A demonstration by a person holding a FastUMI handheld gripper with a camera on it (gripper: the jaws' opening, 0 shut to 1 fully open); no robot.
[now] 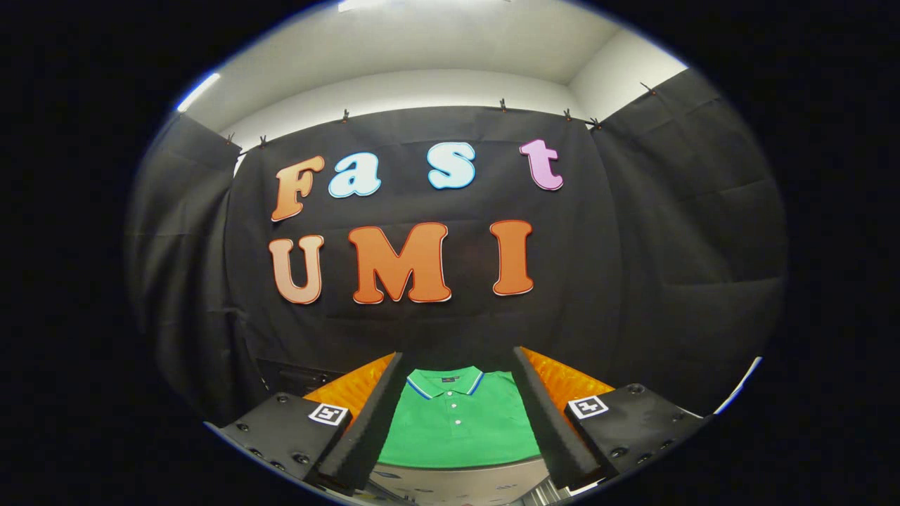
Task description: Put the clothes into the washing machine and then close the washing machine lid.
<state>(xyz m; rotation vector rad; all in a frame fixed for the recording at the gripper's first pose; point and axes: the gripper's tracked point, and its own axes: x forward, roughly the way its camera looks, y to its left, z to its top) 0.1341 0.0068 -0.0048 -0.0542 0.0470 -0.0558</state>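
Observation:
A green polo shirt (457,422) with a blue-and-white trimmed collar lies flat, collar pointing away from me, below and ahead of my gripper (457,372). I see it through the gap between the two fingers. The fingers stand wide apart with nothing between them, and they hang above the shirt without touching it. A pale surface (457,481) shows under the shirt's near hem.
The black cloth wall (633,281) of the booth stands straight ahead and wraps around both sides. A dark box-like object (295,379) sits low at the wall to the left of the fingers.

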